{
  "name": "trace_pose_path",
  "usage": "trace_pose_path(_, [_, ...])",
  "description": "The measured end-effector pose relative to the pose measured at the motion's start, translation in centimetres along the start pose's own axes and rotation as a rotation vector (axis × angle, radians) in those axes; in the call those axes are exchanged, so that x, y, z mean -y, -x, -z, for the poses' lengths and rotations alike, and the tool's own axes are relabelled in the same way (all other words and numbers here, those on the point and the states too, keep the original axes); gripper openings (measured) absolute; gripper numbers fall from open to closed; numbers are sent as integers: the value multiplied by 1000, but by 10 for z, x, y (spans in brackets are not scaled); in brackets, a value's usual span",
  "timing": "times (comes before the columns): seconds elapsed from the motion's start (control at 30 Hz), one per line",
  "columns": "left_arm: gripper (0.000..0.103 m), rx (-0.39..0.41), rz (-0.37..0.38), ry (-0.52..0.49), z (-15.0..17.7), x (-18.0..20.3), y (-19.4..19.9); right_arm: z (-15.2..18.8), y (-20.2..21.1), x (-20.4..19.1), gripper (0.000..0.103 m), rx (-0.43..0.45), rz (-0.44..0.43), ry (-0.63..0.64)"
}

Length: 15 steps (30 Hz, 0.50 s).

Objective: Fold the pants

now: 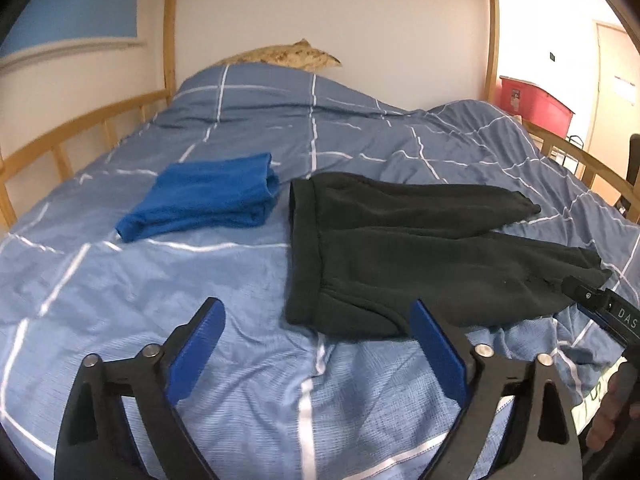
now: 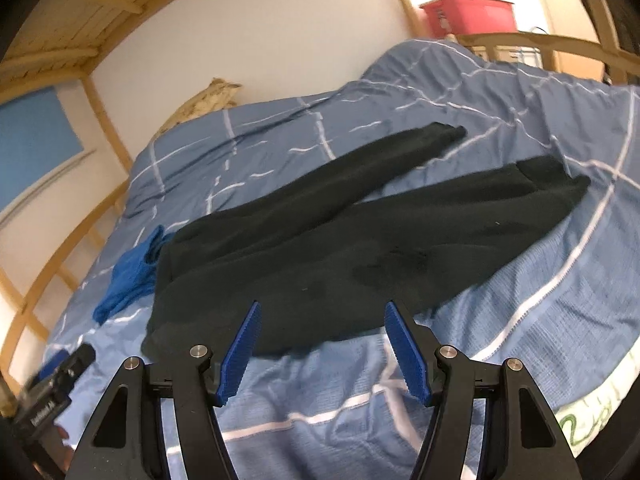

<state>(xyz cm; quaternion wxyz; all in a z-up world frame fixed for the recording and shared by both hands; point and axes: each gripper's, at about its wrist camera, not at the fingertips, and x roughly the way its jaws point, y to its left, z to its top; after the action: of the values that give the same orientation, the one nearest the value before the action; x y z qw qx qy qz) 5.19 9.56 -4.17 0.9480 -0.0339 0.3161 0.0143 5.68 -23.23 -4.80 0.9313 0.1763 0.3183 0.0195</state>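
Left gripper (image 1: 316, 332) low over the duvet (image 1: 120, 280), jaws spread wide, nothing between them. Right gripper (image 2: 322, 338) same: jaws apart, empty, hanging just short of the near edge of the black pants (image 2: 320, 264).

Pants laid flat and unfolded on the duvet, waistband (image 1: 306, 248) toward the left side, two legs splayed toward the right, far leg cuff (image 2: 448, 134) and near leg cuff (image 2: 560, 184) apart from each other. Fold likely not yet begun; probable first step: bring one leg over the other lengthwise.

For a clean fold:
- Pinch the near waistband corner with the left, the near leg's hem or mid-leg edge with the right.
- Grab fabric only, not the duvet under it; fleece looks thick and limp, likely to sag between the two grips.
- Lift both ends together, keep the cloth taut, lay onto the far leg with edges lined up.

Near side: bare duvet between grippers and pants, room to approach. Folded blue garment (image 1: 204, 196) just left of the waistband, close; risk of dragging it. Farther out: bunched duvet ridge (image 2: 460, 68) beyond the cuffs, wooden bed rail (image 1: 80, 120) on the left, bunk slats (image 2: 80, 12) overhead limiting lift height.
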Motion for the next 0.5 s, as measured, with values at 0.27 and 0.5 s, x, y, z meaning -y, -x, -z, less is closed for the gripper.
trace_pose_path(0.27, [74,-72,28,95,-2,-1,-37,6,-30,15,64,-73,15,-105])
trace_pose_path(0.5, [67,-145,43,118,4,0,-65,7,-45,23,64,-90,32,-140])
